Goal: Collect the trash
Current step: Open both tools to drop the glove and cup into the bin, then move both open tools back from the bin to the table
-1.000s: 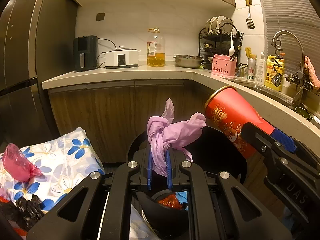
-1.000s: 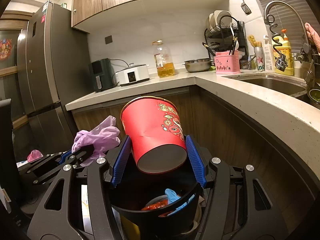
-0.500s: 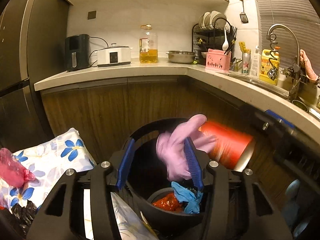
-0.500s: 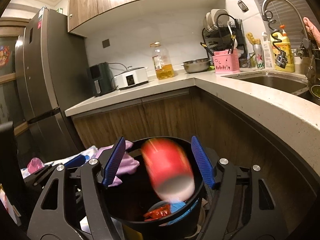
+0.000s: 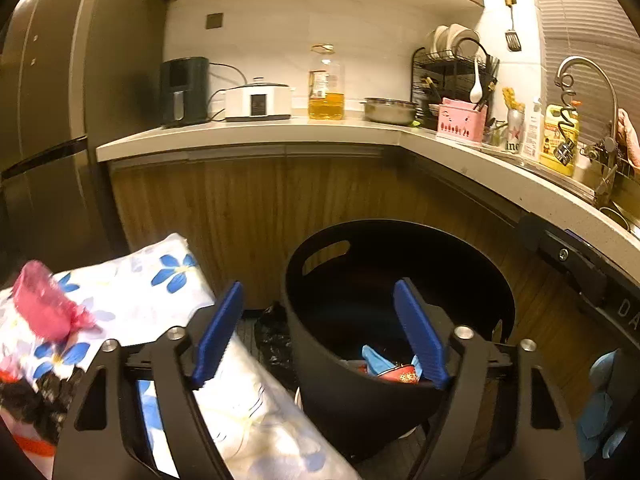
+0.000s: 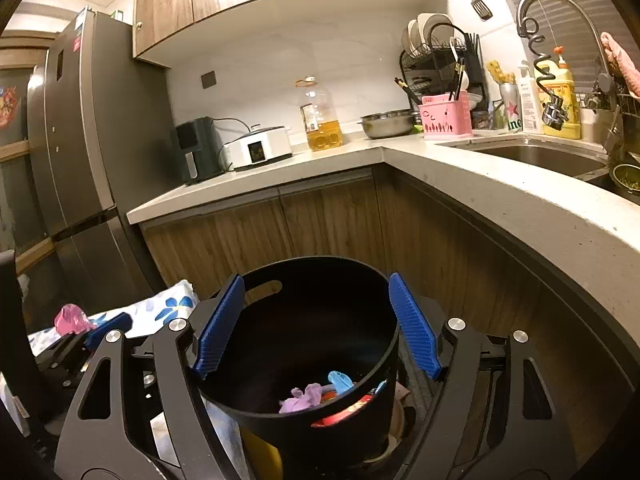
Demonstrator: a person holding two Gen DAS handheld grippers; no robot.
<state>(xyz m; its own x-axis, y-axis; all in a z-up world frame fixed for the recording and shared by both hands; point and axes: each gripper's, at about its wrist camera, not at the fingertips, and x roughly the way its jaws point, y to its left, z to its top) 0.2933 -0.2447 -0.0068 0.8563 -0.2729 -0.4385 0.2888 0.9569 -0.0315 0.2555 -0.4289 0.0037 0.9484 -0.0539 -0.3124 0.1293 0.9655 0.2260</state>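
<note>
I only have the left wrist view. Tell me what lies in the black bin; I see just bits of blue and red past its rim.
Observer: The right wrist view also shows a purple glove in the black bin, beside a blue scrap.
Operator: Report the right gripper.
Observer: The right gripper sits over the bin's mouth, its jaws opening, with nothing between the pads.
Operator: Check around the bin's base.
Observer: A yellow thing shows low at the bin's left side; I cannot tell what it is.
</note>
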